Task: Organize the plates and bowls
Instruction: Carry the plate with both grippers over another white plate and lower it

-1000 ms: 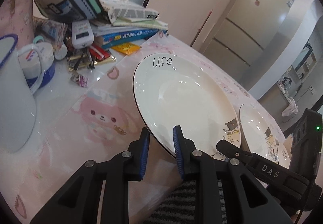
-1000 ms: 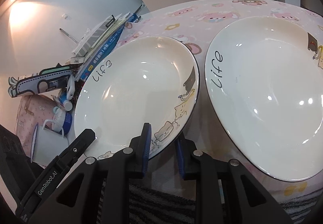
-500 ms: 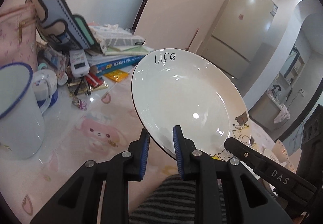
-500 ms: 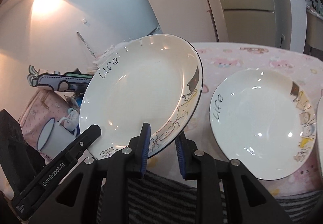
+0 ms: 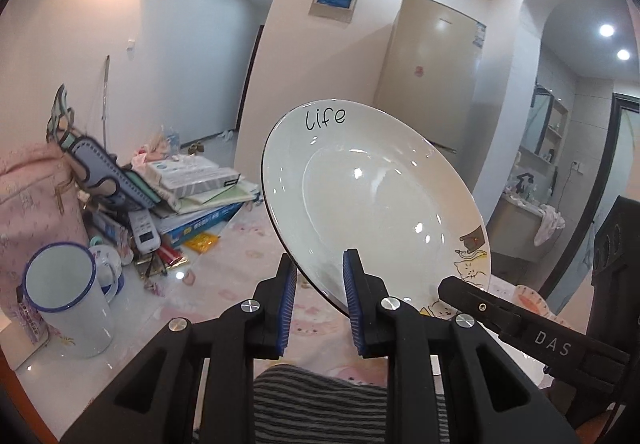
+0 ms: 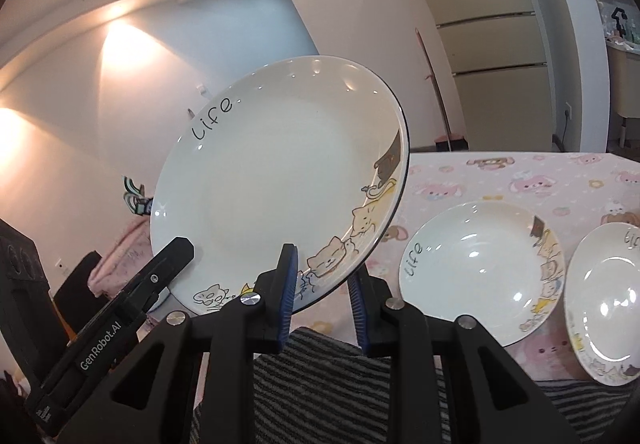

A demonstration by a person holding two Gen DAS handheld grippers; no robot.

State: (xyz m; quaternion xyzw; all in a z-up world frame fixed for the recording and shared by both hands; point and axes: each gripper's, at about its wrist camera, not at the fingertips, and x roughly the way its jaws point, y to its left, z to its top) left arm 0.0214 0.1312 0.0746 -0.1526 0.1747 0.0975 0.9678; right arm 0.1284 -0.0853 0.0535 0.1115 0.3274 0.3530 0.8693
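Left-wrist view first: closest in, the left gripper (image 5: 318, 298) has its two blue-padded black fingers clamped on the near rim of a glossy white ceramic plate (image 5: 372, 200) with a thin dark edge, "life" handwritten on its far rim and cartoon cats along one side. At the right of that view the right gripper (image 6: 322, 286) comes in and, seen from its own camera, pinches the same plate's rim at the cat drawings, so both grippers carry one plate, raised clear of the table and tipped up so its face looks back toward the cameras. Below it lies the table with a pink cartoon-animal tablecloth (image 6: 520, 180). On it, just right of the lifted plate in the right-wrist view, sits a second white cat-patterned plate (image 6: 480, 272) face up, and close beside that, at the frame's edge, a third matching white plate (image 6: 604, 304), apparently just apart from it. In the left-wrist view, farther left, a white enamel mug with a blue rim (image 5: 68, 296) stands before a cluttered pile of books and papers (image 5: 192, 196), and a tall beige refrigerator (image 5: 432, 72) rises at the back of the room. By my reading the task is at an early-to-middle stage: one plate is in transit, two lie separately on the cloth unstacked, and no bowls are distinguishable, so gathering the pieces into a pile remains to be done.
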